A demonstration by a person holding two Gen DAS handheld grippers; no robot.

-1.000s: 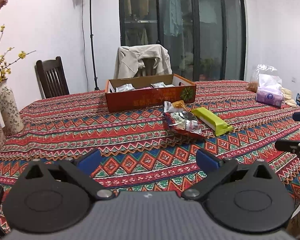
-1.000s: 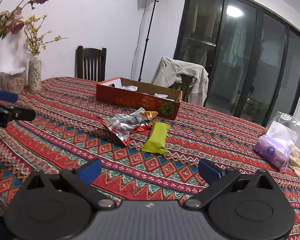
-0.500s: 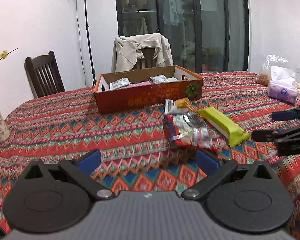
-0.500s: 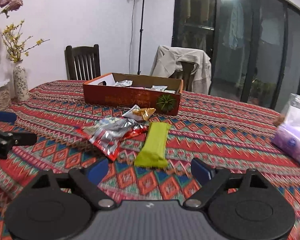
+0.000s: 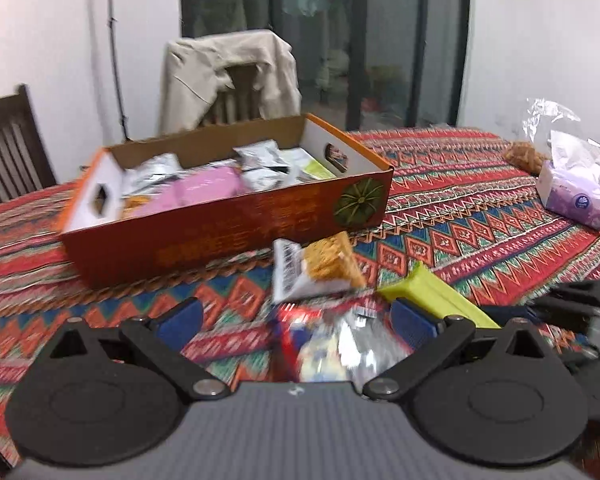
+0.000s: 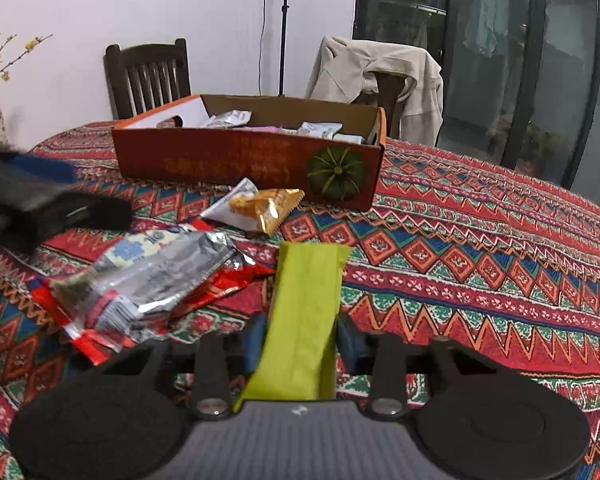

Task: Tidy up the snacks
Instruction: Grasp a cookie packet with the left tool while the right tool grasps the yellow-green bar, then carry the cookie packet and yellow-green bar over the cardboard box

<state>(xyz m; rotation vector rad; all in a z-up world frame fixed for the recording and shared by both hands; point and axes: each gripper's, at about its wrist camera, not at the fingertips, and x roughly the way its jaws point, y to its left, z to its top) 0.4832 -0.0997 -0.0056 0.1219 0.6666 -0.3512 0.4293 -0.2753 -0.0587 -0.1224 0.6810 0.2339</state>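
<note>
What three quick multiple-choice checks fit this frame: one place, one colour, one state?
1. The right gripper has between its jaws:
A the lime-green flat wrapped bar; B the silver-red foil packet; C the purple tissue pack.
2. The round emblem on the orange cardboard box is:
A blue; B green; C white.
3. The left gripper is:
A shut on the box; B shut on the tissue pack; C open.
Key: 1 A, its jaws have just been closing and the bar fills the gap; 2 B, a dark green pumpkin shape; 3 C, its blue pads stand wide apart.
</note>
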